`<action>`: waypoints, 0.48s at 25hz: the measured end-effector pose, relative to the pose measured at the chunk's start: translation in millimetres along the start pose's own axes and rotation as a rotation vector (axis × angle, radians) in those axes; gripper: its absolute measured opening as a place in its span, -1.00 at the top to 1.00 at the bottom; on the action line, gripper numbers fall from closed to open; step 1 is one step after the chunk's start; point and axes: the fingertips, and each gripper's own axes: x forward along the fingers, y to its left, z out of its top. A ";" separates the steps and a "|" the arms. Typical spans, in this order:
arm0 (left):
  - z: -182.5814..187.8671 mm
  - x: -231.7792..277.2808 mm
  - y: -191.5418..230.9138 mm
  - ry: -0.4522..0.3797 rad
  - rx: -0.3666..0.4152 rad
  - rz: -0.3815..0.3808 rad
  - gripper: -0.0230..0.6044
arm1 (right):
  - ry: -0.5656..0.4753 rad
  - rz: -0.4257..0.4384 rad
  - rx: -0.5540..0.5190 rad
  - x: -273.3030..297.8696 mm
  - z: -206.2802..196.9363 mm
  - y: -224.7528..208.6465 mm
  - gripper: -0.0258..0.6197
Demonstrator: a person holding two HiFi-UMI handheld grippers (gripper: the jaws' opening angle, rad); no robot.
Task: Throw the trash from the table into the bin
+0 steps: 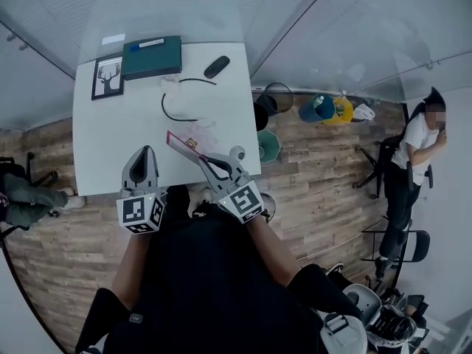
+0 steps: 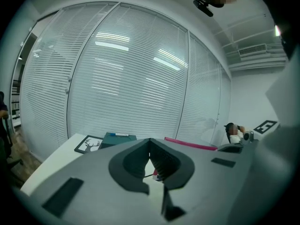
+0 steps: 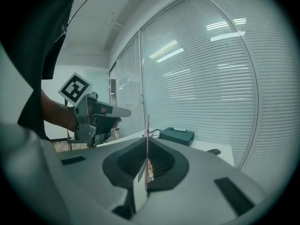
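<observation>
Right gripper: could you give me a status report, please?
Right gripper shut on flat pink wrapper, above white table. Left gripper shut, empty. Green bin on floor beside table; nothing in between.

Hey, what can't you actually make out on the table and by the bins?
Print on the wrapper in the right claw: edge-on in the right gripper view, too small in the head view.
Contents of the green bin: head view, too small and dark.
Label on the teal box: head view, too small to read.
What the crumpled clear trash on the table is: head view, blurred.
</observation>
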 end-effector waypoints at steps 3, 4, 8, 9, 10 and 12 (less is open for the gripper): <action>-2.7 -11.6 -14.1 -0.006 0.007 0.002 0.91 | -0.026 -0.007 -0.010 -20.2 4.1 6.8 0.89; -4.7 -16.0 -18.9 -0.006 0.011 0.004 0.91 | -0.032 -0.009 -0.023 -27.7 5.7 9.0 0.89; -12.9 -33.1 -39.7 0.010 0.021 0.000 0.91 | -0.057 -0.021 -0.025 -59.4 6.5 16.4 0.89; -13.3 -35.0 -44.8 0.011 0.026 -0.007 0.91 | -0.065 -0.029 -0.010 -65.5 5.5 16.8 0.89; -12.9 -36.2 -49.6 0.011 0.034 -0.016 0.91 | -0.072 -0.037 -0.006 -70.7 6.1 16.8 0.89; -11.0 -37.9 -59.3 0.008 0.048 -0.041 0.91 | -0.087 -0.058 -0.014 -80.3 9.9 16.4 0.89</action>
